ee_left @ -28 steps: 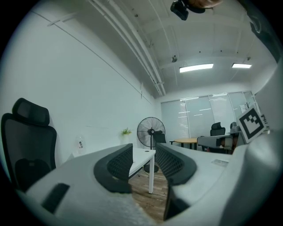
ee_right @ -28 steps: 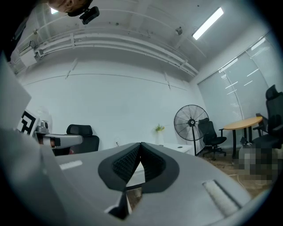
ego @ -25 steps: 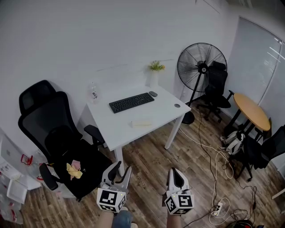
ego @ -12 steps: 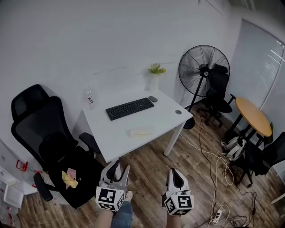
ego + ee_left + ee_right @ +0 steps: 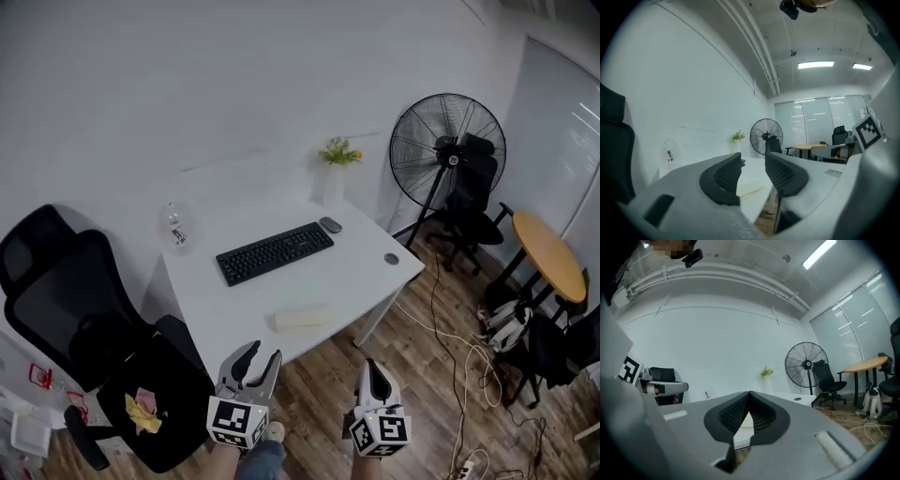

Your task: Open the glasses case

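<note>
Cream glasses case, lengthwise along desk edge

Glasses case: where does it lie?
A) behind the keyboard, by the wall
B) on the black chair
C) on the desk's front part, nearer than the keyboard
C: the glasses case lies on the white desk between the keyboard and the desk's front edge.

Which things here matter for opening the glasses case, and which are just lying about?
Job: glasses case on the white desk; left gripper, open; right gripper, shut.
Lying about: keyboard, mouse, bottle, potted plant, fan, black chair.
</note>
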The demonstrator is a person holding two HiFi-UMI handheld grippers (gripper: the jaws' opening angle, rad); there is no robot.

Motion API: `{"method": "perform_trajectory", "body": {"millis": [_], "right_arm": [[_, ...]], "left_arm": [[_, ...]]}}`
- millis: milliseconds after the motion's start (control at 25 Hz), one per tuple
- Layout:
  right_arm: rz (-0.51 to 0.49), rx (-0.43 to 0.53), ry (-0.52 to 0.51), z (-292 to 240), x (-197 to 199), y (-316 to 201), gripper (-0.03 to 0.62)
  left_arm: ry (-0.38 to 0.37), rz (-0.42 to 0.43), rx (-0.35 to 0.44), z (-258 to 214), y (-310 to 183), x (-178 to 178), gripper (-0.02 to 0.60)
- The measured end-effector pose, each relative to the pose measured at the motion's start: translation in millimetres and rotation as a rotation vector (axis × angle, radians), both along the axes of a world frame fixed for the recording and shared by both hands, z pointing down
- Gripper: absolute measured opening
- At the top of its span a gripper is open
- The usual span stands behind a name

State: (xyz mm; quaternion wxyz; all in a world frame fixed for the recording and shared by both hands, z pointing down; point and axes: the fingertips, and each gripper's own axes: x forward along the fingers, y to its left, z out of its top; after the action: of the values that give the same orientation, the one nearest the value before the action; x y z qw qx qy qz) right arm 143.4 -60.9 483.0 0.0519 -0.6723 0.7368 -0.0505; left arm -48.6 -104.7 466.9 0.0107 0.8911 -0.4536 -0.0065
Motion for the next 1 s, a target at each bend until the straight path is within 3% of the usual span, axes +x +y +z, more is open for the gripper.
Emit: {"method": "perform_trajectory", "body": {"millis": [440,1000], "right_arm": [[0.009,-0.057,0.0,10,6,-133,0.012],[0.036,-0.088,0.012,10,23,-185,0.012]], "left_arm": [[-0.018,0.052,-0.06,17,-123,22,0.15],[-0.011,0.087,-0.088,19,-185,40,0.15]]}}
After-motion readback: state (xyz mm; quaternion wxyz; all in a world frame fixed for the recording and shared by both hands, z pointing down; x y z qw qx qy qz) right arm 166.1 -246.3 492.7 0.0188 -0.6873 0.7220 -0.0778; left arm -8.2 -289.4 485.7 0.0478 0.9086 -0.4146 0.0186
